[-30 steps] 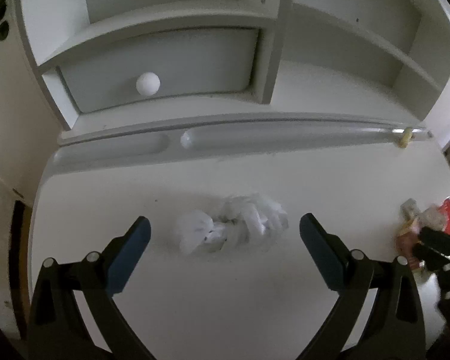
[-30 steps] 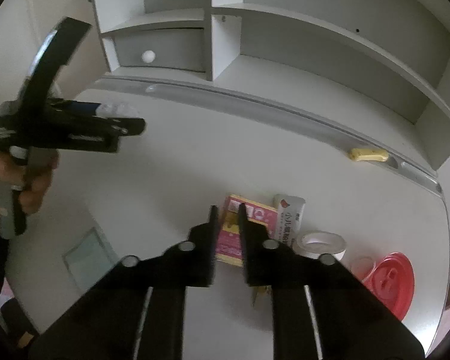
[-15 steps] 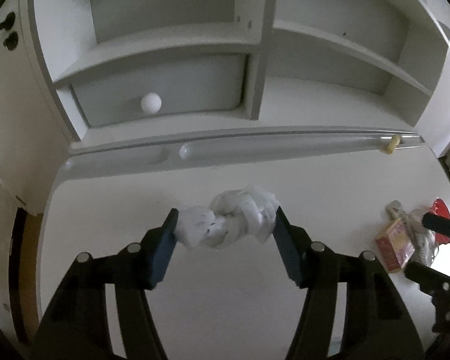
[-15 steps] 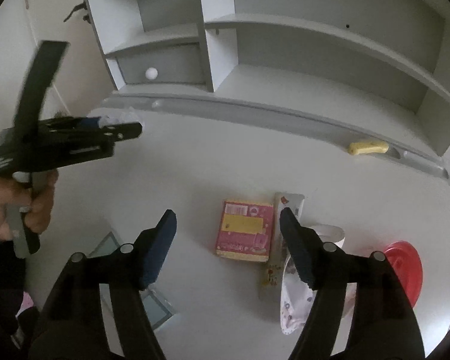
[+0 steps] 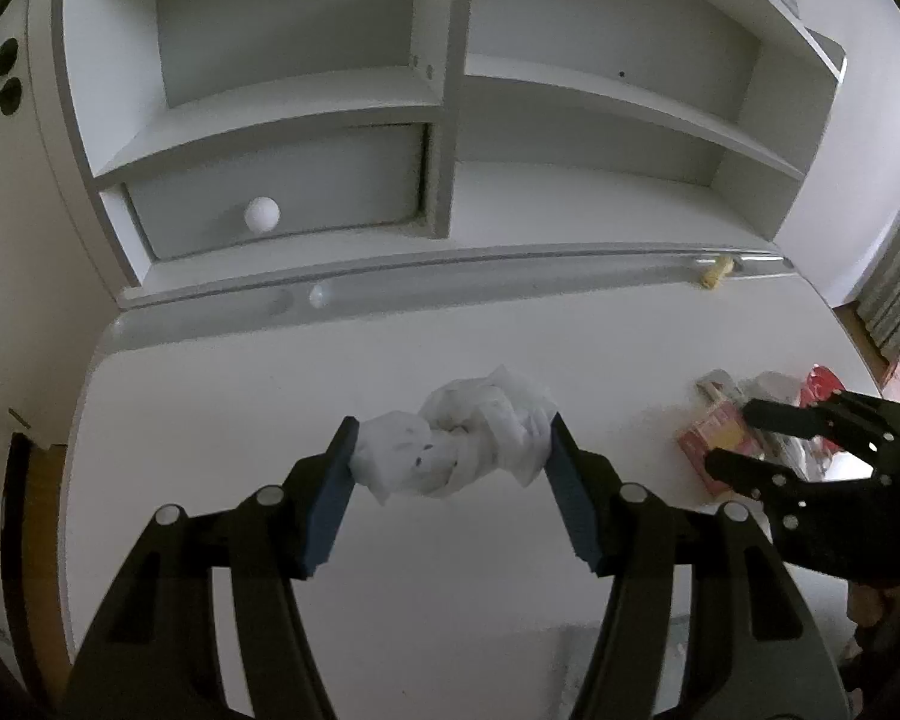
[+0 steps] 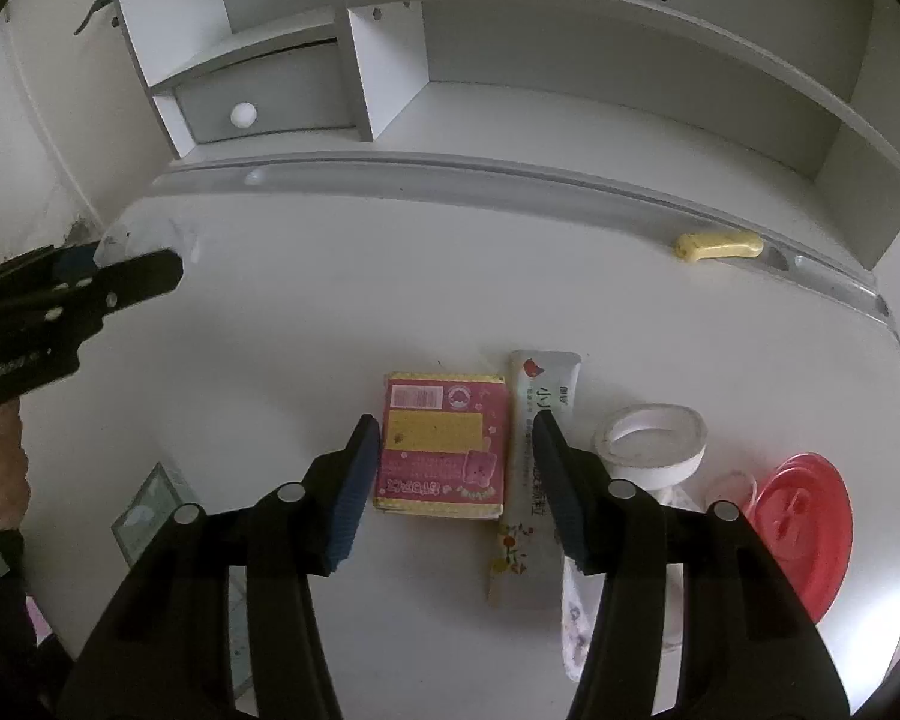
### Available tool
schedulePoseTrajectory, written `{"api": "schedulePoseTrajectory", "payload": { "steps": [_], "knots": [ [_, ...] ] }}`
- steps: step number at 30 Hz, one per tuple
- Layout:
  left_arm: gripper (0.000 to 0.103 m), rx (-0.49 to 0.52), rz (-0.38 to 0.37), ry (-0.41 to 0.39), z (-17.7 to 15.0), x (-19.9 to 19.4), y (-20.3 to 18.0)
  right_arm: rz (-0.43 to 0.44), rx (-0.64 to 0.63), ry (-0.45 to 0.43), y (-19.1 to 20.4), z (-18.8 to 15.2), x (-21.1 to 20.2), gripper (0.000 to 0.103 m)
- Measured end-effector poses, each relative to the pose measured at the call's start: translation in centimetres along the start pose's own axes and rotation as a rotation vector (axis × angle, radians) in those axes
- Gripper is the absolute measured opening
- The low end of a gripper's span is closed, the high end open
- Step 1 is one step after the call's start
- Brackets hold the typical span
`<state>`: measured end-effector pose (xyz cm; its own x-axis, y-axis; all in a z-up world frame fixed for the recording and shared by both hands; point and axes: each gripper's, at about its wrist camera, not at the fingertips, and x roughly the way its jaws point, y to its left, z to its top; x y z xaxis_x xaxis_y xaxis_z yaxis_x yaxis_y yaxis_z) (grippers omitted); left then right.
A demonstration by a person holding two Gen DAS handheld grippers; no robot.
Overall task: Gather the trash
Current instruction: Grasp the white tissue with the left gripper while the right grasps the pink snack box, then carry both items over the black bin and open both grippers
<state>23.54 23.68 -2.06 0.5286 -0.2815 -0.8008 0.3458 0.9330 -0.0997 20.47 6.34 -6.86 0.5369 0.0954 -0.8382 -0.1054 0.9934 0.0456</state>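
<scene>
We are gripping a crumpled white tissue wad [image 5: 462,441] with our left tongs [image 5: 450,450], pads pressing both its ends, just above the white desk [image 5: 210,420]. Our right tongs [image 6: 456,450] are spreading wide, straddling a pink snack packet [image 6: 441,450] lying flat between the pads, untouched. Next, we judge, the right tongs need closing squarely on the packet.

Your white tabletop [image 6: 306,330], carrying a pink-and-yellow packet [image 6: 441,450], a long sachet [image 6: 534,468] just beside it, a tape roll [image 6: 651,441], a red lid [image 6: 801,519], a yellow piece [image 6: 717,245] in its rear groove
</scene>
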Motion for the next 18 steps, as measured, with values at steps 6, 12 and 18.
{"api": "schedulePoseTrajectory", "payload": {
  "steps": [6, 12, 18],
  "knots": [
    [0.06, -0.005, -0.009, 0.003, -0.4, -0.8, -0.6, -0.006, -0.042, -0.002, 1.2, -0.5, 0.0, 0.042],
    [0.059, 0.072, -0.071, -0.016, 0.1, -2.3, -5.3, 0.0, 0.04, -0.117, -2.2, -1.8, -6.0, 0.042],
    [0.059, 0.221, -0.272, -0.022, 0.4, -3.1, -16.3, -0.095, 0.291, -0.206, -12.5, -8.8, -13.8, 0.042]
  ]
}}
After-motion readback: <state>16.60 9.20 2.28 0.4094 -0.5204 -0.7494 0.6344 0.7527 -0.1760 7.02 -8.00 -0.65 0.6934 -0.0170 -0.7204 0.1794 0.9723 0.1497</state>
